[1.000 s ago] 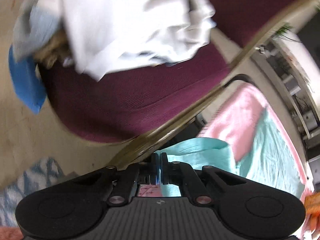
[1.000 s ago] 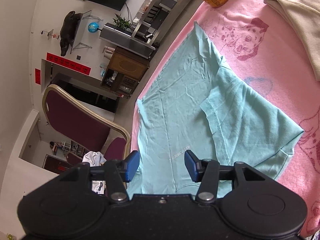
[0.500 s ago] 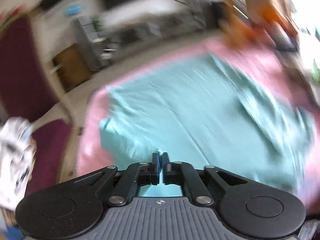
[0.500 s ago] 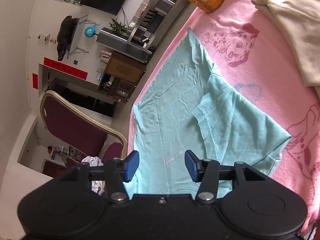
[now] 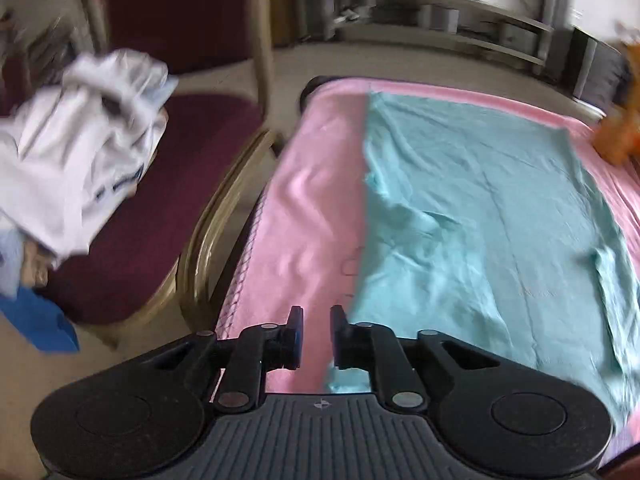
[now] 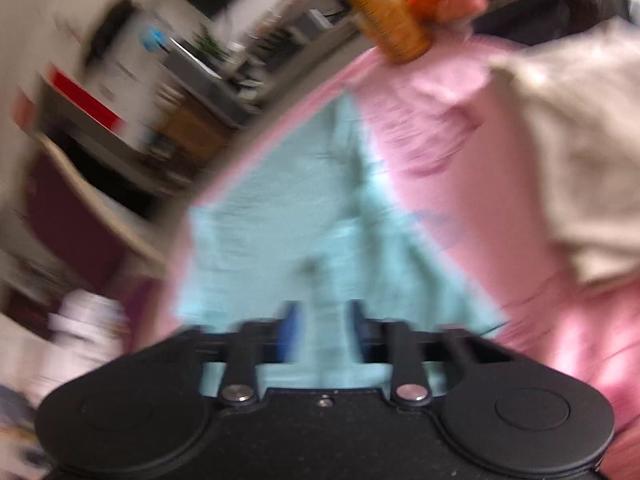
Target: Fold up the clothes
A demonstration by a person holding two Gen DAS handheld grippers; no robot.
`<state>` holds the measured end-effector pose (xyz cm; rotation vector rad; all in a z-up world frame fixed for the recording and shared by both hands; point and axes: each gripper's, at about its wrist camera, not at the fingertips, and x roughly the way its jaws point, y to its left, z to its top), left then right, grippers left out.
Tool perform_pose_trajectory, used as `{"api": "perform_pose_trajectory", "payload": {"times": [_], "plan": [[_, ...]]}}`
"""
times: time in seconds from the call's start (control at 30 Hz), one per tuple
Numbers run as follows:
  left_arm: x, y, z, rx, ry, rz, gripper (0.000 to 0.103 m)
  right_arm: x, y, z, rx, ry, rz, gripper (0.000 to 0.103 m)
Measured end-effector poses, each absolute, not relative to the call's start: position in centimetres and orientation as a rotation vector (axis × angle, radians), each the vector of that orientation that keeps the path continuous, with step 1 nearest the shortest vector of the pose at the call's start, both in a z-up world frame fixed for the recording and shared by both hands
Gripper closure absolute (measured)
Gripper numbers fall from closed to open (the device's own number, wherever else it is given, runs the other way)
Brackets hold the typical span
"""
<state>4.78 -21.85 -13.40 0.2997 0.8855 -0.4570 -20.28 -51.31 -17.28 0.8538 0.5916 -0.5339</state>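
So in the left wrist view, the left gripper (image 5: pixel 316 334) hangs just over the near-left part of the pink blanket-covered bed (image 5: pixel 304 216), jaws apart by a narrow gap with nothing between them. The pale teal cotton t-shirt (image 5: pixel 480 216) is spread mostly flat on the bed, running from the far edge down to the near edge. Its left side looks doubled over into a long straightish fold line, with some rumples about halfway down. The near-left corner of the shirt sits right by the right-hand finger, maybe tucked under it, hard to say. Off to the left of the bed there's a maroon upholstered chair with a gold frame (image 5: pixel 168 216) with a crumpled white garment (image 5: pixel 76 152) heaped on the seat.

Right wrist view is pretty motion-blurred. The right gripper (image 6: pixel 322 330) is over the near end of the same teal shirt, jaws open at a medium width, nothing held as far as I can tell. A cream folded garment (image 6: pixel 580 168) lies on the right side of the bed, well apart from the shirt.

My read: one side fold is laid down, and we're between grabs. Next move probably wants both grippers pinching the near hem corners, then carrying them to the far edge evenly so the fold doesn't skew.
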Motion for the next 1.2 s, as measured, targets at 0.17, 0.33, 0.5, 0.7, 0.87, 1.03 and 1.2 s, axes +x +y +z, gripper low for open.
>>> {"api": "perform_pose_trajectory", "payload": {"times": [0.17,0.33,0.5,0.7,0.87,1.03,1.2], "plan": [[5.9,-23.3,-15.9,0.300,0.947,-0.467,0.095,-18.5,-52.1,-18.4,0.782,0.673,-0.629,0.089],[6.0,-24.0,-17.2,0.329,0.989,-0.484,0.094,-17.1,-52.0,-20.0,0.635,0.766,-0.691,0.091],[4.3,-22.9,-16.2,0.381,1.012,-0.486,0.090,-18.2,-50.8,-19.3,0.628,0.854,-0.690,0.091],[5.0,-22.4,-12.6,0.319,0.942,-0.530,0.090,-19.7,-51.0,-15.9,0.728,0.794,-0.635,0.091],[8.2,-26.4,-13.2,0.372,0.953,-0.528,0.089,-17.6,-53.5,-15.0,0.838,0.791,-0.568,0.091],[11.6,-31.0,-15.8,0.372,1.040,-0.579,0.089,-14.3,-56.5,-16.9,0.874,0.871,-0.585,0.091],[13.2,-33.4,-17.2,0.391,1.007,-0.603,0.090,-12.6,-57.5,-18.6,0.884,0.888,-0.572,0.091]]}}
